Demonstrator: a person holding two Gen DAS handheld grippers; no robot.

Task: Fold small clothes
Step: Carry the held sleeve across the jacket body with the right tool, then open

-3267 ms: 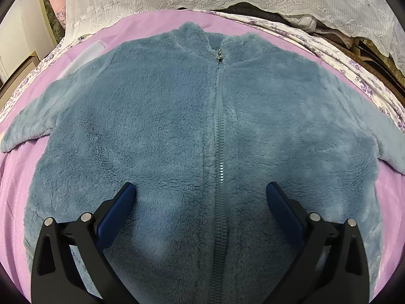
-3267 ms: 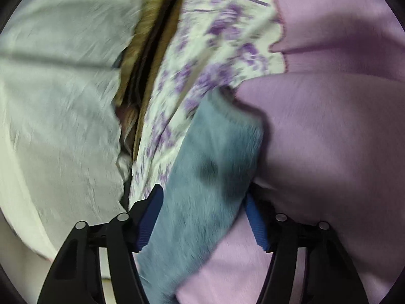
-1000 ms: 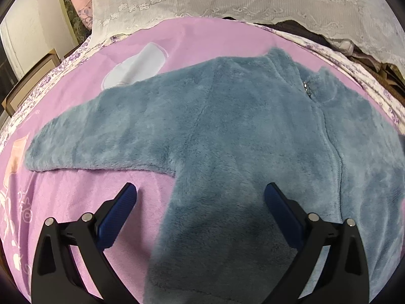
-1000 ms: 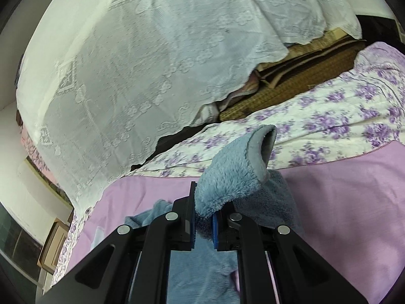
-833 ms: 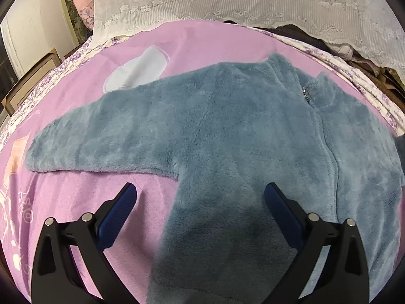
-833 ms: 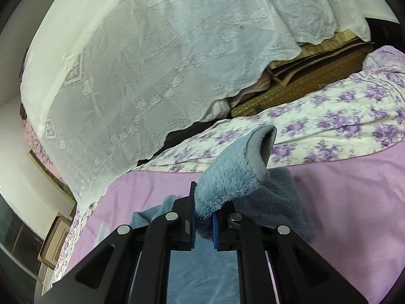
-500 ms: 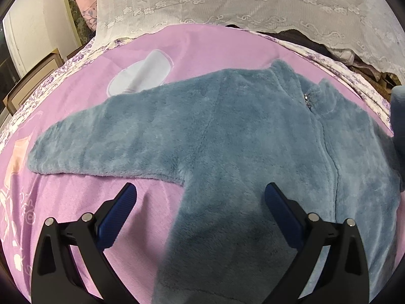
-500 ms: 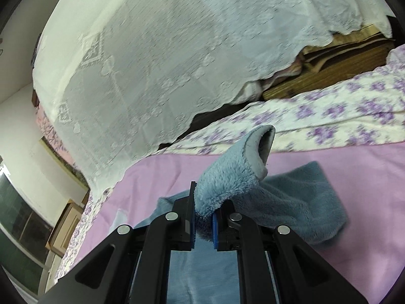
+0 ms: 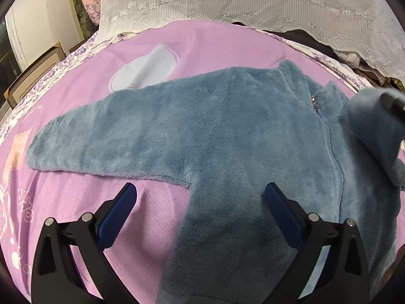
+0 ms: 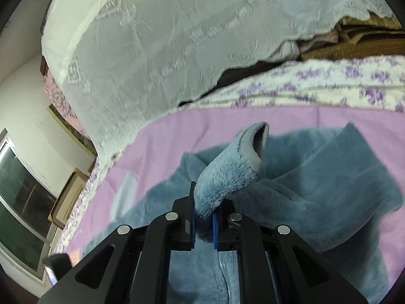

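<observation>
A blue-grey fleece zip jacket (image 9: 227, 131) lies front up on a pink blanket (image 9: 76, 192). Its left sleeve (image 9: 101, 136) stretches flat to the left. My left gripper (image 9: 200, 202) is open and empty, hovering over the jacket's left side below the armpit. My right gripper (image 10: 204, 210) is shut on the right sleeve's cuff (image 10: 233, 174) and holds it raised over the jacket's body. The lifted sleeve (image 9: 374, 126) shows at the right edge of the left wrist view, above the zip (image 9: 329, 136).
A white patch (image 9: 146, 68) is printed on the blanket beyond the left sleeve. A white lace cloth (image 9: 253, 0) covers a pile behind the bed. A floral sheet (image 10: 329, 86) borders the blanket. A wooden frame (image 9: 33, 73) and a window (image 10: 20, 202) are at the left.
My right gripper has carried the right sleeve's cuff inward over the jacket's body; it now appears in the left wrist view. My left gripper has stayed open, drifting slightly.
</observation>
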